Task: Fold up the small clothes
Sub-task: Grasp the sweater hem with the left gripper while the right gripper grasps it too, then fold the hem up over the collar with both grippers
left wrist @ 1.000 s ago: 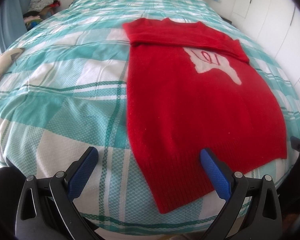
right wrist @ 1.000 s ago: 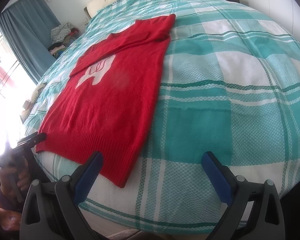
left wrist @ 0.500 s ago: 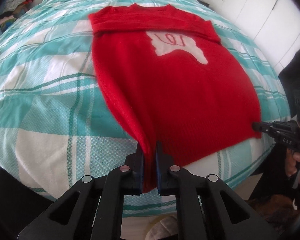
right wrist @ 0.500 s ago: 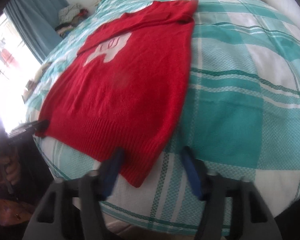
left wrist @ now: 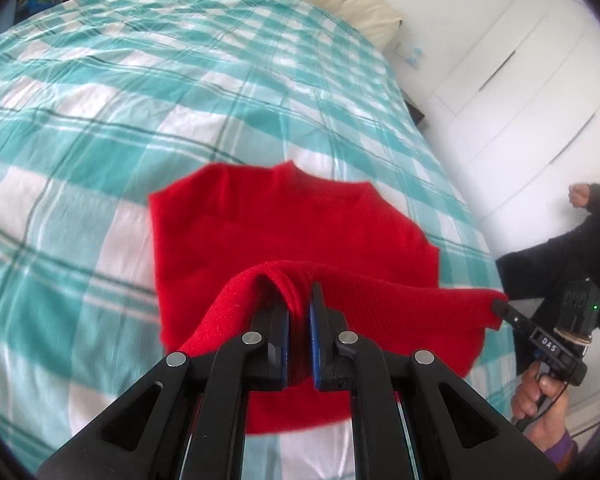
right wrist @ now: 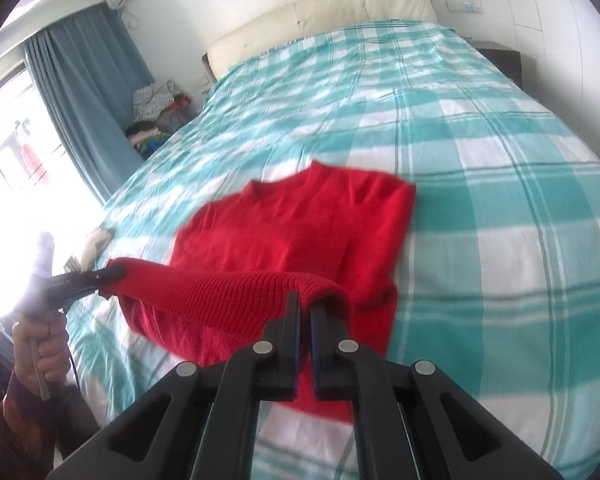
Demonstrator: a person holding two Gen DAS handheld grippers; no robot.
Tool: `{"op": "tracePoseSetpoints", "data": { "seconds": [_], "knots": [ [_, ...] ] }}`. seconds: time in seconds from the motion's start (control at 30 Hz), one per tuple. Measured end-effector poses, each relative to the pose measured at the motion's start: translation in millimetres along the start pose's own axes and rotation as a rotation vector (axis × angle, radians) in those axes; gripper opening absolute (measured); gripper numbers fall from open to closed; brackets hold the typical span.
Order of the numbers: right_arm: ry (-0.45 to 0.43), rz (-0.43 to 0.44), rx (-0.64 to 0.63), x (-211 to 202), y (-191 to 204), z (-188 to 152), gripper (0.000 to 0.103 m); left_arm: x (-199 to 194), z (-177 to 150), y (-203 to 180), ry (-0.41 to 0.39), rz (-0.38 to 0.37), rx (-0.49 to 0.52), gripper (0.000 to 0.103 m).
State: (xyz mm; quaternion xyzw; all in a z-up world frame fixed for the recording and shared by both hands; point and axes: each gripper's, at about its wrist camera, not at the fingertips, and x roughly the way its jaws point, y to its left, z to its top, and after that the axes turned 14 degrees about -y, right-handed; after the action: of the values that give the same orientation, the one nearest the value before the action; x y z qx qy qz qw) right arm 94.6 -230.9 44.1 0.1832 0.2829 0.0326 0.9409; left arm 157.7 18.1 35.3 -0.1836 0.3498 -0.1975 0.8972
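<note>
A red knitted sweater (left wrist: 284, 232) lies on a bed with a teal and white checked cover (left wrist: 100, 120); it also shows in the right wrist view (right wrist: 300, 232). My left gripper (left wrist: 299, 312) is shut on one corner of its ribbed hem. My right gripper (right wrist: 305, 312) is shut on the other hem corner. Both hold the hem lifted above the body of the sweater, stretched between them. The white motif on the front is hidden under the raised hem. The right gripper shows in the left wrist view (left wrist: 500, 306), the left one in the right wrist view (right wrist: 114, 272).
A cream headboard (right wrist: 320, 12) is at the far end of the bed. White wardrobe doors (left wrist: 520, 92) stand to the right. A blue curtain (right wrist: 84, 92) and a pile of clothes (right wrist: 156, 112) are at the left by a bright window.
Both grippers closed on the hem corners, left first, then right. They have lifted the hem and carried it up over the sweater toward the neck, covering the motif.
</note>
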Motion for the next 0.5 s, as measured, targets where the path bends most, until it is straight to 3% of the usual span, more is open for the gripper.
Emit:
{"op": "tracePoseSetpoints", "data": {
  "seconds": [0.1,0.17,0.23,0.33,0.4,0.5],
  "knots": [
    [0.009,-0.033,0.009,63,-9,30,0.004,53,22,13,0.034,0.058,-0.013,0.008],
    [0.022,-0.06,0.014,100,-17,38,0.004,82,31,26,0.062,0.111,-0.04,0.017],
    [0.034,-0.06,0.074,131,-33,40,0.007,99,38,42,0.066,0.172,-0.092,0.043],
    [-0.03,-0.103,0.116,140,-52,43,0.025,97,52,66,-0.003,0.208,-0.192,0.075],
    [-0.068,-0.123,0.121,131,-61,48,0.028,87,62,80,-0.051,0.234,-0.227,0.08],
    [-0.068,-0.158,0.062,116,-68,53,0.044,70,63,94,-0.069,0.27,-0.204,0.081]
  ]
}}
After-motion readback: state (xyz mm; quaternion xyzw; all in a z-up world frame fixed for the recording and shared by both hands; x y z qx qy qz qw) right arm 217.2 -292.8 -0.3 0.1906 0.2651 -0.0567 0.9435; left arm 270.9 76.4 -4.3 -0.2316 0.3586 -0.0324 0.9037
